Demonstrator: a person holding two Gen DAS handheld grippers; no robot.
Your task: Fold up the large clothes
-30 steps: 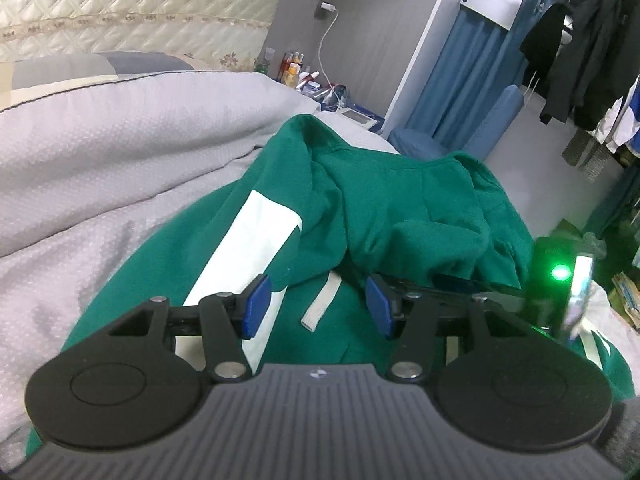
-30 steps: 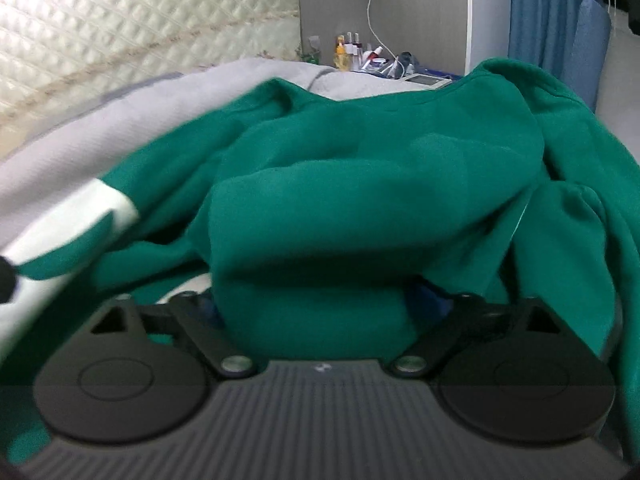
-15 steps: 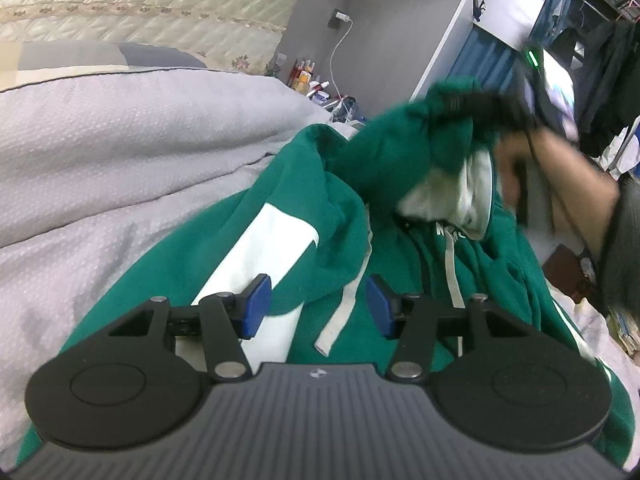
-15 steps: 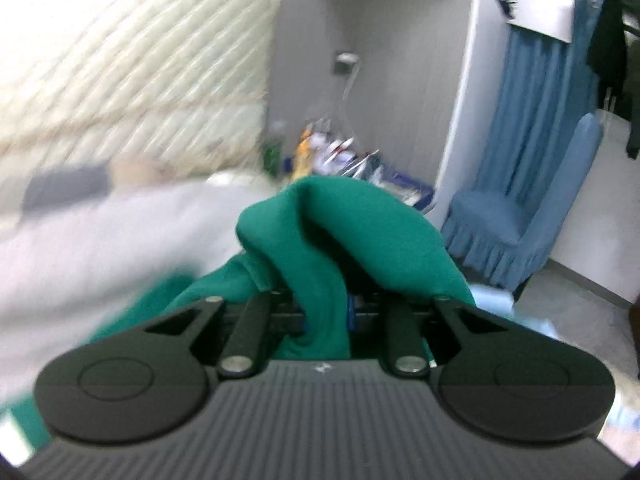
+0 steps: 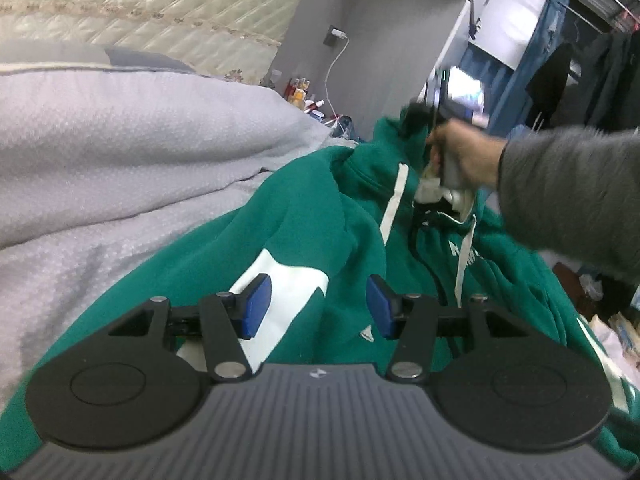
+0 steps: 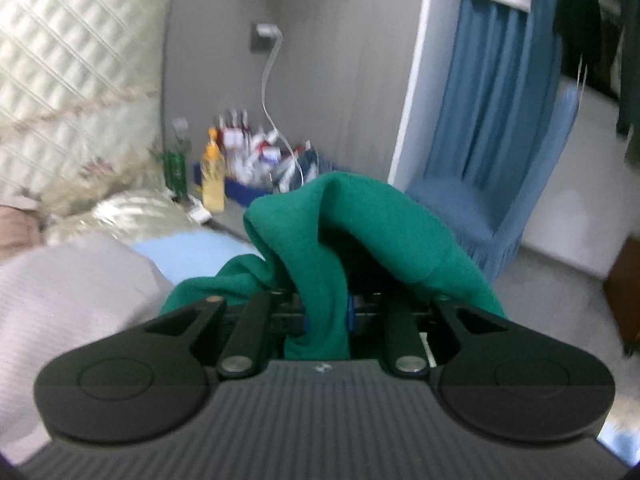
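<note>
A green hoodie (image 5: 320, 224) with a white sleeve patch (image 5: 288, 280) and white drawstrings lies spread on a grey bed. My left gripper (image 5: 319, 306) hovers open just above the patch, its blue pads (image 5: 256, 304) apart with nothing pressed between them. In the right wrist view my right gripper (image 6: 326, 316) is shut on a fold of the green hoodie (image 6: 352, 216), which drapes over the jaws and hides the fingertips. The left wrist view shows a hand in a grey sleeve (image 5: 568, 184) holding that right gripper (image 5: 416, 120) up at the hood's far end.
A grey quilt (image 5: 140, 140) covers the bed to the left, below a quilted headboard (image 5: 160, 4). A bedside shelf with bottles (image 6: 212, 168) stands by the wall. A blue chair (image 6: 460, 208) and blue curtain (image 6: 500, 80) are to the right; dark clothes (image 5: 552, 76) hang beyond.
The right gripper closed on the hood and carried it up and away toward the head of the bed, stretching the hoodie out. The left gripper sank slightly toward the white patch, still open.
</note>
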